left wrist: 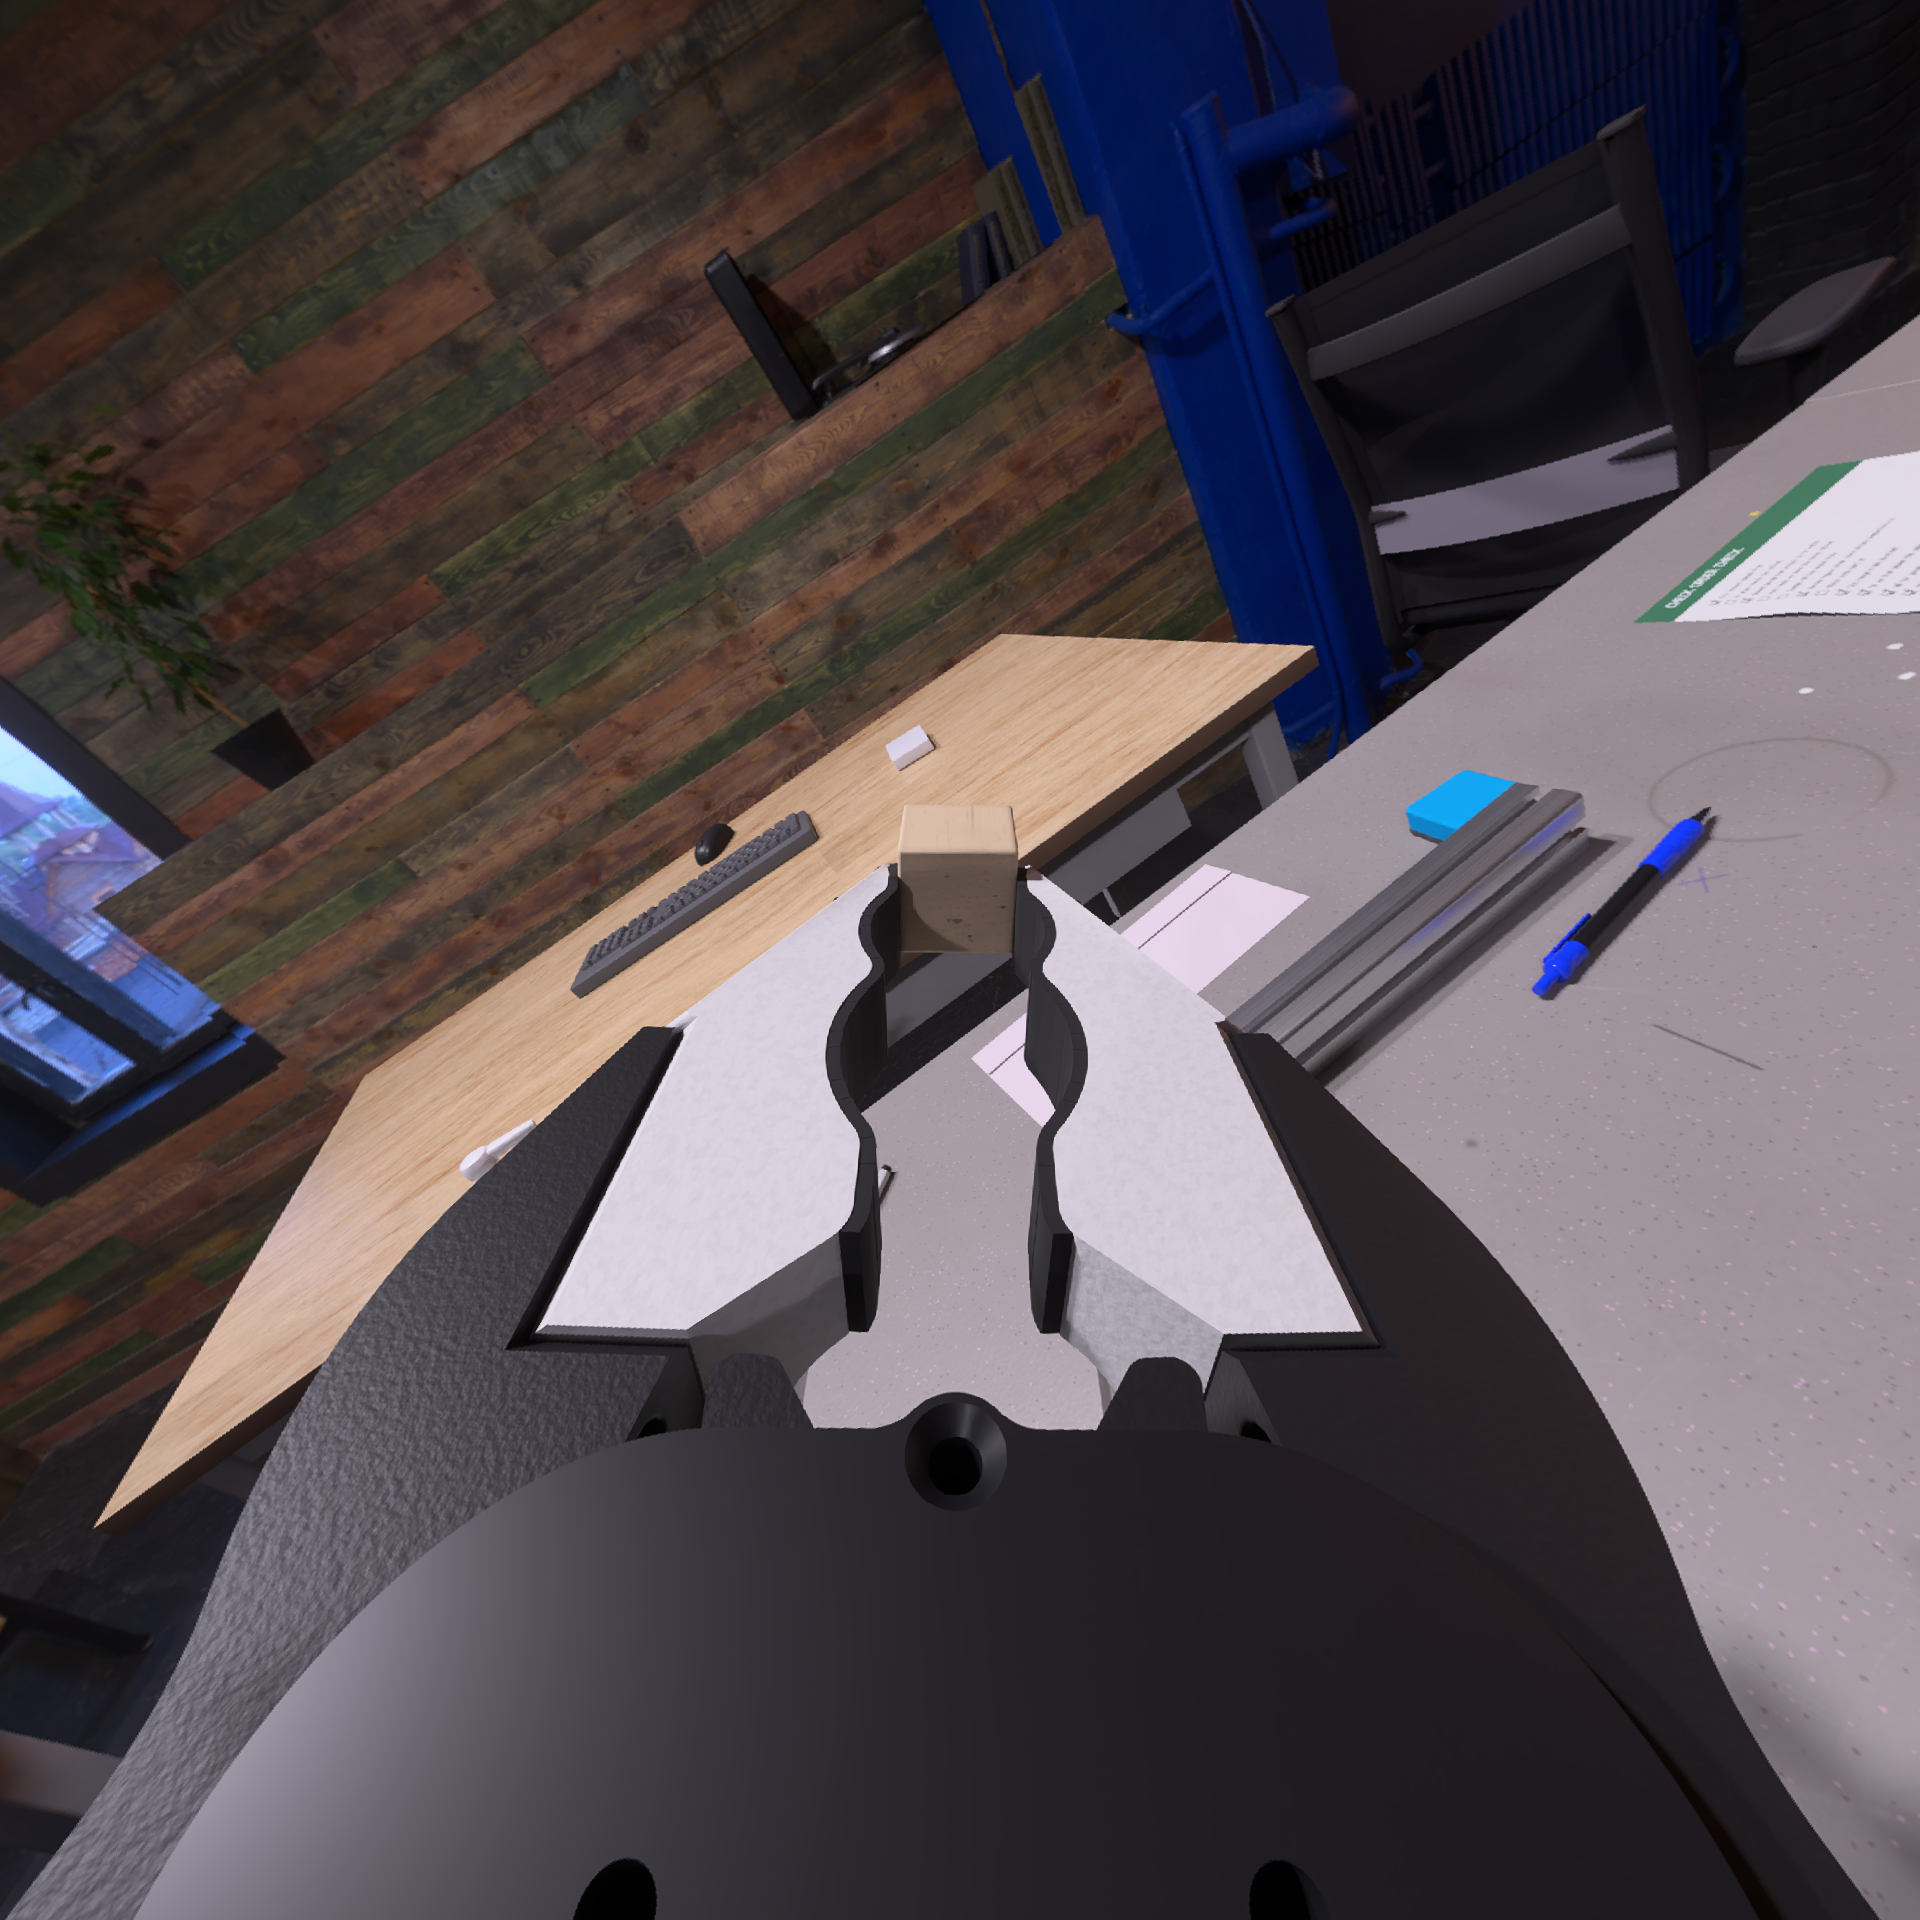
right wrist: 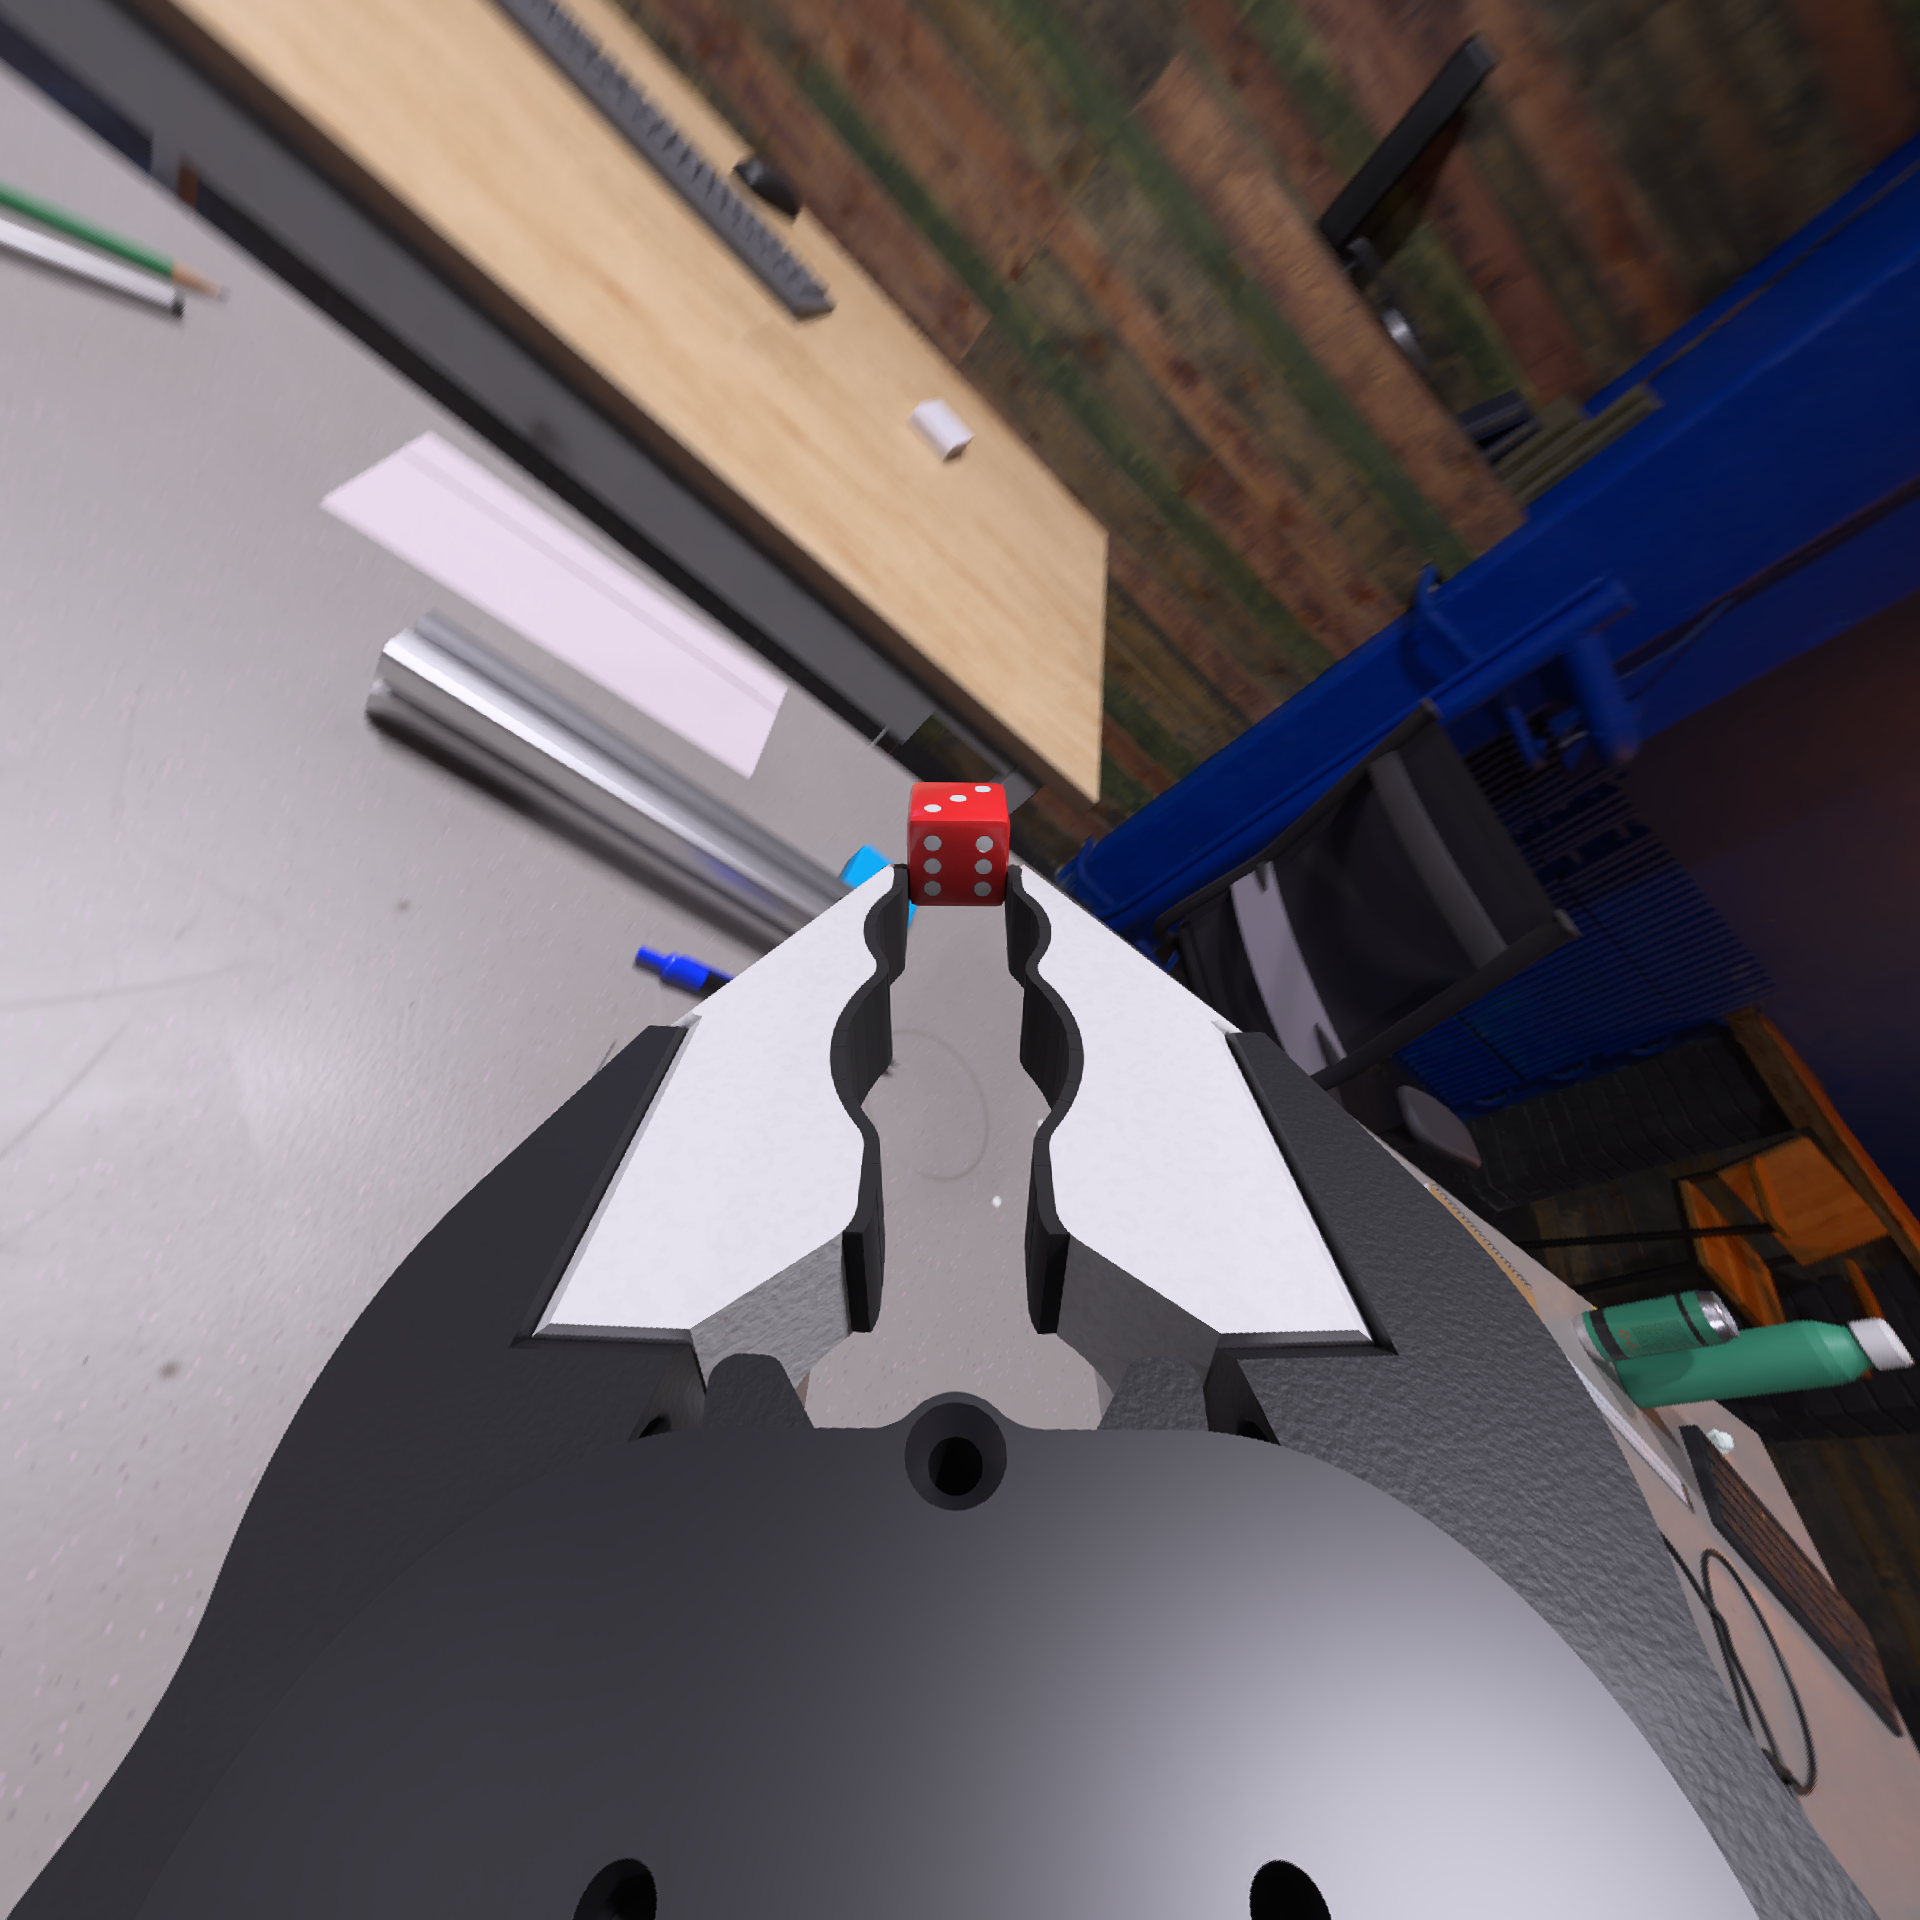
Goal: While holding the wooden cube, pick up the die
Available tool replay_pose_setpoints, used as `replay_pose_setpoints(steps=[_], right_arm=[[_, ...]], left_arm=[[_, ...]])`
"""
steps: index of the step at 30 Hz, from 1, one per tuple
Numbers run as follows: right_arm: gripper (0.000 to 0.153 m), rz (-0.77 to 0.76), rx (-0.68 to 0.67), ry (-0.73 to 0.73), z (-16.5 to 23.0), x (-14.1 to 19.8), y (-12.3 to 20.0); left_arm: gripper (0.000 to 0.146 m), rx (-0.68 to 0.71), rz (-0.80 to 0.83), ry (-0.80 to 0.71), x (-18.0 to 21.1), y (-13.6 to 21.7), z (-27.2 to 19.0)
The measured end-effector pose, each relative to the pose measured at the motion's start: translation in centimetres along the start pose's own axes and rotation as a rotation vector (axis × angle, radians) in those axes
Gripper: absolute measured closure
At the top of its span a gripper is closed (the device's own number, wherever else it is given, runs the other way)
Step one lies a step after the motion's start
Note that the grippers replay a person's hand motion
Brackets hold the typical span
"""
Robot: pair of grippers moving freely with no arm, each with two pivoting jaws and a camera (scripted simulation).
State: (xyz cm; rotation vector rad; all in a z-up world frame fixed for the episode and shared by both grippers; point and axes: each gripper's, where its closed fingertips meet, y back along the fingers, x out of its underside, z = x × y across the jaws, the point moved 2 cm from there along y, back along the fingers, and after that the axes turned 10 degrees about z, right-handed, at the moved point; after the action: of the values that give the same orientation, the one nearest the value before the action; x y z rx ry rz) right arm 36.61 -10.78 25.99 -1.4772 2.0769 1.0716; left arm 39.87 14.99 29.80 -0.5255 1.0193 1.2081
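Observation:
My left gripper point(left wrist: 957, 883) is shut on a pale wooden cube point(left wrist: 956, 878), held between its fingertips above the grey table point(left wrist: 1558, 1195). My right gripper point(right wrist: 957, 883) is shut on a red die point(right wrist: 957, 844) with white pips, pinched at its lower half between the fingertips and held above the grey table point(right wrist: 208, 1039). Neither gripper shows in the other's view.
On the grey table lie an aluminium bar point(left wrist: 1423, 914), a light blue eraser point(left wrist: 1455, 802), a blue pen point(left wrist: 1621, 904), white paper point(left wrist: 1195, 925) and a printed sheet point(left wrist: 1808, 551). Green bottles point(right wrist: 1745, 1351) and pencils point(right wrist: 94, 249) show in the right wrist view. A wooden desk point(left wrist: 727, 987) with a keyboard stands beyond.

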Motion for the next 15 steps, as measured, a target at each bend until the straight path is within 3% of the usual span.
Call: replay_pose_setpoints(steps=[10,15], right_arm=[[0.135,-0.061,0.11,-0.065,-3.0,-0.2,1.9],[0.135,-0.061,0.085,-0.06,-2.8,-0.2,1.8]], left_arm=[[0.126,0.049,-0.007,-0.012,-0.4,0.1,-1.2],[0.126,0.173,-0.028,0.013,-0.8,0.1,-3.5]])
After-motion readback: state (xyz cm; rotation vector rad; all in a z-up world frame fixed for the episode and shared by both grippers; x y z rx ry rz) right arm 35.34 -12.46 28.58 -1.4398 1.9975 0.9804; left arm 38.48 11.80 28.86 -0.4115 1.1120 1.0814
